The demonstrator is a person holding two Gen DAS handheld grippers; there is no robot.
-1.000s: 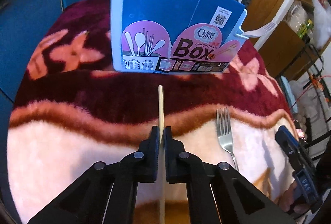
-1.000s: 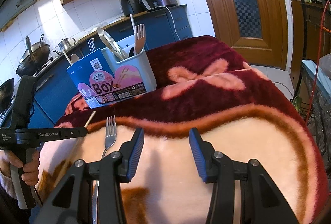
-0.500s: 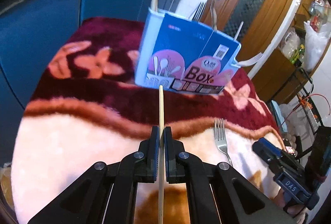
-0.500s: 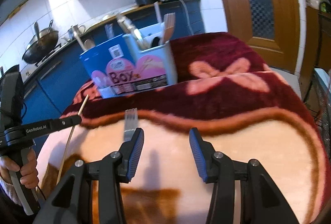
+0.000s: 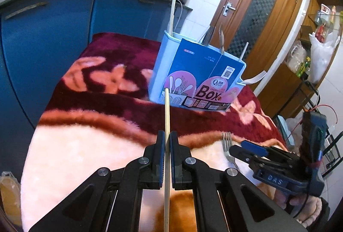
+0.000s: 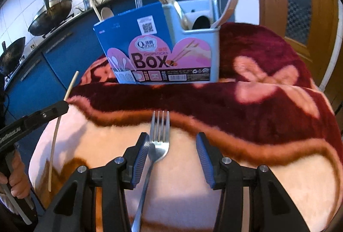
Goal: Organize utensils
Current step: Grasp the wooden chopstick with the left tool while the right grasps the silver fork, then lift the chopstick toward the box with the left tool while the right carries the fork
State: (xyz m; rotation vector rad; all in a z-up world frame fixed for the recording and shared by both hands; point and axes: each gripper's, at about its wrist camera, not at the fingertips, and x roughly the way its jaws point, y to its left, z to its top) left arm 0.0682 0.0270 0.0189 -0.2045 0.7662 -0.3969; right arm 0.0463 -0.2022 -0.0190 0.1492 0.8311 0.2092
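Left wrist view: my left gripper (image 5: pixel 167 142) is clamped on a wooden chopstick (image 5: pixel 167 116) aimed at the utensil box (image 5: pixel 197 73), which stands toward the blanket's far edge and already holds several utensils. My right gripper (image 6: pixel 172 152) hangs with jaws apart around the fork (image 6: pixel 157 142) lying on the blanket (image 6: pixel 268 116) near its front edge, not yet pinched, so both pieces are left to stow. Blue kitchen cabinets (image 5: pixel 53 39) and a wooden door (image 5: pixel 255 17) stand behind.

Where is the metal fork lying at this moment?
In the right wrist view the fork lies on the blanket, between the open right gripper fingers, near the left one, its tines toward the utensil box.
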